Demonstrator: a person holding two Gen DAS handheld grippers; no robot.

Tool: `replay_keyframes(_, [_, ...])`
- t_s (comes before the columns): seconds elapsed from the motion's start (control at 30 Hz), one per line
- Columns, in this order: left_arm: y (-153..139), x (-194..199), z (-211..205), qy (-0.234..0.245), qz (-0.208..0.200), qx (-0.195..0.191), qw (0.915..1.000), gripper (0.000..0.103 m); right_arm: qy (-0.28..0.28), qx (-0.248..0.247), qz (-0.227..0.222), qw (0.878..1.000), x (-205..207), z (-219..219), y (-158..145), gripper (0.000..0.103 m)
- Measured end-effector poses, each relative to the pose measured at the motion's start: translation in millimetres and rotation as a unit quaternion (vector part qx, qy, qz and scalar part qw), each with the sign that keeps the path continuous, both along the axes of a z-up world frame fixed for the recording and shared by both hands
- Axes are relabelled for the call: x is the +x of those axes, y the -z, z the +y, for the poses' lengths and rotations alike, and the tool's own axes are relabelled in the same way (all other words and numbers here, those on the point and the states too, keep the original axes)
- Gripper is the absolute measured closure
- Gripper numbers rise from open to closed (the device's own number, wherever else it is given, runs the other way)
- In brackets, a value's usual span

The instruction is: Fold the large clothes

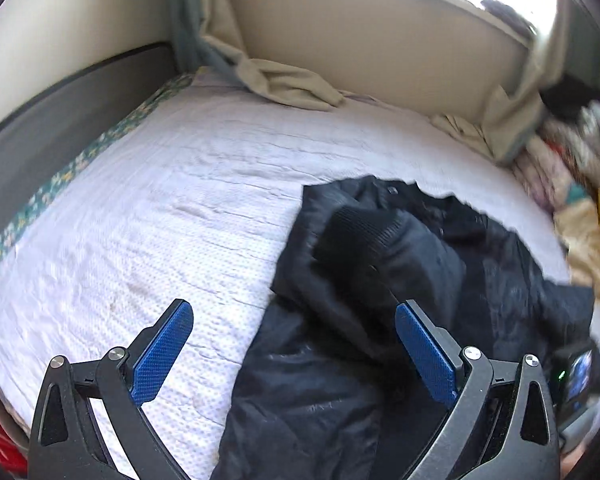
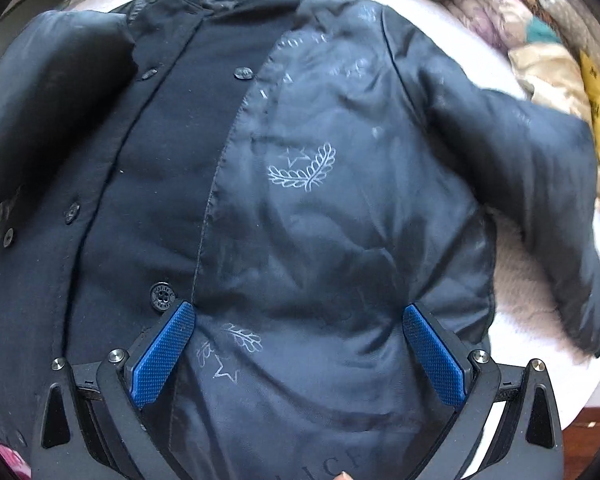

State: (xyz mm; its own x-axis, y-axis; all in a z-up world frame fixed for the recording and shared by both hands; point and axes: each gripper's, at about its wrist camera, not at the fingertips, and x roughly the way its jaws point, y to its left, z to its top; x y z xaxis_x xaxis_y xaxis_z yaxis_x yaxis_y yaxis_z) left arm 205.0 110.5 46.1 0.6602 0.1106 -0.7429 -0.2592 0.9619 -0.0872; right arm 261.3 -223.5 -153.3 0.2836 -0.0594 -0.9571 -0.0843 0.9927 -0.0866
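Note:
A large dark navy jacket [image 2: 284, 184] lies spread on the white bed cover [image 1: 160, 208], front up, with buttons down the placket and one flap turned to show a printed lining. Its sleeve with a ribbed cuff [image 1: 364, 236] is folded over the body in the left wrist view. My left gripper [image 1: 294, 312] is open and empty, above the jacket's left edge. My right gripper [image 2: 298, 316] is open and empty, just above the jacket's lower middle. The jacket's right sleeve [image 2: 540, 168] sticks out sideways.
A heap of mixed clothes [image 1: 572, 168] sits at the bed's right side, also in the right wrist view [image 2: 540, 40]. Beige curtains [image 1: 292, 84] drape onto the bed by the wall under the window. A dark headboard [image 1: 60, 120] borders the left side.

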Motion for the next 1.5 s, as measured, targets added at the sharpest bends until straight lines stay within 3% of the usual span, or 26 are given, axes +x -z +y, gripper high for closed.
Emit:
replay_keyframes(0.13, [-8, -4, 22, -0.028, -0.016, -0.03, 0.999, 0.001, 0.018, 0.013, -0.002, 1.0, 1, -5, 4, 0.0])
replay_keyframes(0.23, [-13, -8, 34, -0.046, -0.024, -0.037, 0.998, 0.001, 0.004, -0.006, 0.017, 1.0, 8, -1, -4, 0.001])
replay_keyframes(0.33, [-18, -11, 47, -0.059, -0.03, -0.051, 0.9965, 0.001, -0.015, -0.008, -0.039, 0.999, 12, 20, -46, 0.01])
replay_keyframes(0.4, [-18, -11, 53, -0.067, -0.032, -0.059, 0.9955, 0.001, -0.055, -0.019, -0.083, 0.995, 12, 46, -74, 0.015])
replay_keyframes(0.57, [-15, -9, 61, -0.079, -0.025, -0.072, 0.9939, 0.001, -0.171, -0.028, -0.153, 0.973, 23, 141, -118, 0.02])
replay_keyframes(0.73, [-13, -11, 71, -0.089, -0.024, -0.083, 0.9923, 0.001, -0.225, -0.023, -0.147, 0.963, 36, 209, -106, 0.02])
replay_keyframes(0.87, [-11, -12, 78, -0.097, -0.022, -0.092, 0.9908, 0.001, -0.217, -0.086, -0.13, 0.964, 52, 232, -69, 0.021])
replay_keyframes(1.03, [-12, -14, 81, -0.102, -0.03, -0.109, 0.9883, 0.001, -0.175, -0.091, -0.118, 0.973, 65, 206, -47, 0.074])
replay_keyframes(1.13, [-13, -13, 76, -0.095, -0.031, -0.104, 0.9896, 0.001, -0.139, -0.049, -0.132, 0.98, 64, 182, -61, 0.084])
replay_keyframes(1.37, [-9, -9, 62, -0.08, -0.025, -0.083, 0.993, 0.001, -0.054, 0.076, -0.165, 0.982, 17, 119, -88, 0.082])
replay_keyframes(1.47, [-7, -9, 57, -0.073, -0.021, -0.078, 0.994, 0.001, -0.031, 0.112, -0.154, 0.981, -8, 94, -82, 0.066])
replay_keyframes(1.5, [-7, -9, 55, -0.072, -0.02, -0.075, 0.9944, 0.001, -0.026, 0.119, -0.151, 0.981, -19, 84, -80, 0.053])
